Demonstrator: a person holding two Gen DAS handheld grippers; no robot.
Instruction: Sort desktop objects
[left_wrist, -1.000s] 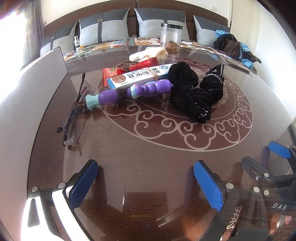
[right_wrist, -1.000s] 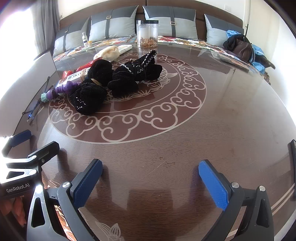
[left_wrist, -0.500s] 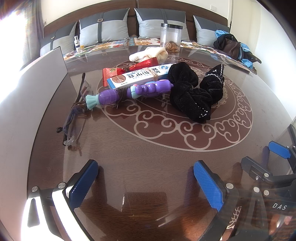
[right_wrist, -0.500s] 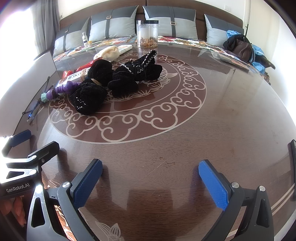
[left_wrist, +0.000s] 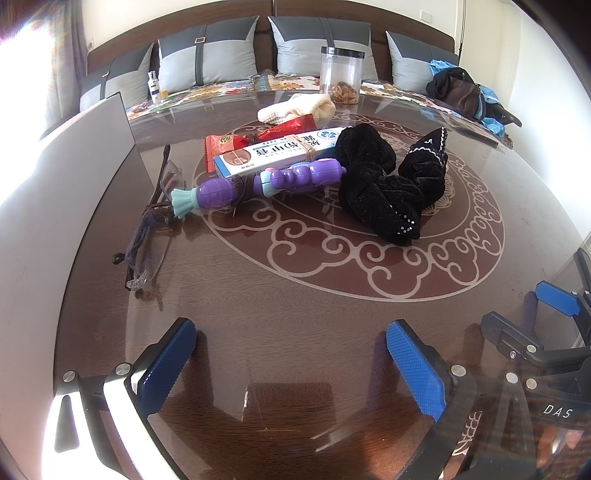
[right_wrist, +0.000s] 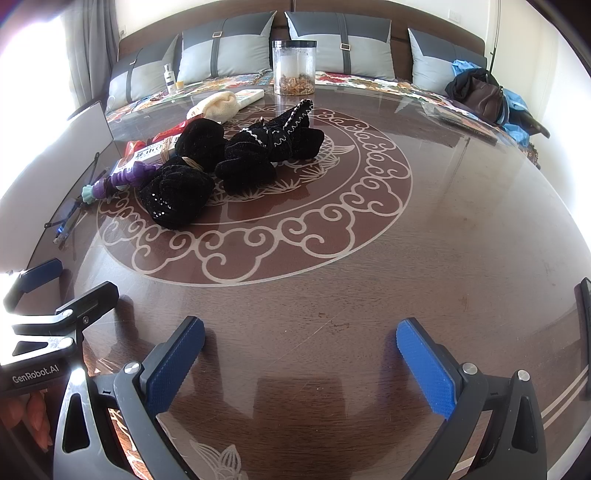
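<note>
A pile of objects lies on the round glass-topped table: a purple toy, a white and blue toothpaste box, red snack packets, black velvet scrunchies, a cream cloth and glasses. My left gripper stands open near the table's front edge, well short of the pile. My right gripper is open too, empty, to the right of the left one.
A clear jar with brown contents stands at the far edge. A grey flat panel runs along the table's left side. Cushions, a small bottle and a dark bag lie on the sofa behind.
</note>
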